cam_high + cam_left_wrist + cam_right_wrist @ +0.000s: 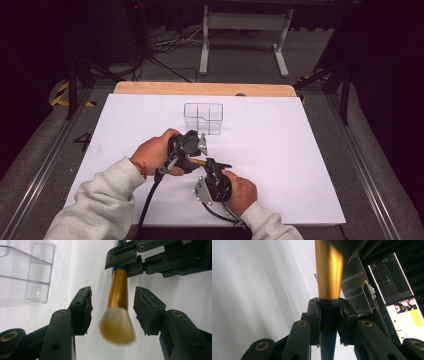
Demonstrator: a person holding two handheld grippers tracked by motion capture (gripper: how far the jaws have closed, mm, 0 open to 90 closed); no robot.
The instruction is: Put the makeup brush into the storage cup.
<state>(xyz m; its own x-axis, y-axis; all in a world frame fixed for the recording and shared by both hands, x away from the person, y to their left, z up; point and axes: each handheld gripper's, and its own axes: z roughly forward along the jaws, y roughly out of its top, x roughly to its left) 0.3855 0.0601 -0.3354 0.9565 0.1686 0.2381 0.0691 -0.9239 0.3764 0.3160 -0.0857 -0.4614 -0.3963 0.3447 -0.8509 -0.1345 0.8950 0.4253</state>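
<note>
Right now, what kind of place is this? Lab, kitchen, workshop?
Probably a lab or recording rig, not a home. A table under plain white cover sits between dark drapes, with metal floor rails, loose cables behind it, and a monitor showing plots beside it.

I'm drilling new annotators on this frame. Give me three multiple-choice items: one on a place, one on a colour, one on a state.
1. Where does the clear organiser stand?
A. beyond the hands
B. under the right hand
C. off the table

2. What colour is the brush's ferrule?
A. silver
B. gold
C. red

3. How is the left gripper?
A. shut on the bristles
B. open around the brush
C. shut on nothing

Answers: 1 A, it sits farther up the white sheet; 2 B, shiny gold metal; 3 B, both pads stand clear while the right gripper clamps the handle.
</note>
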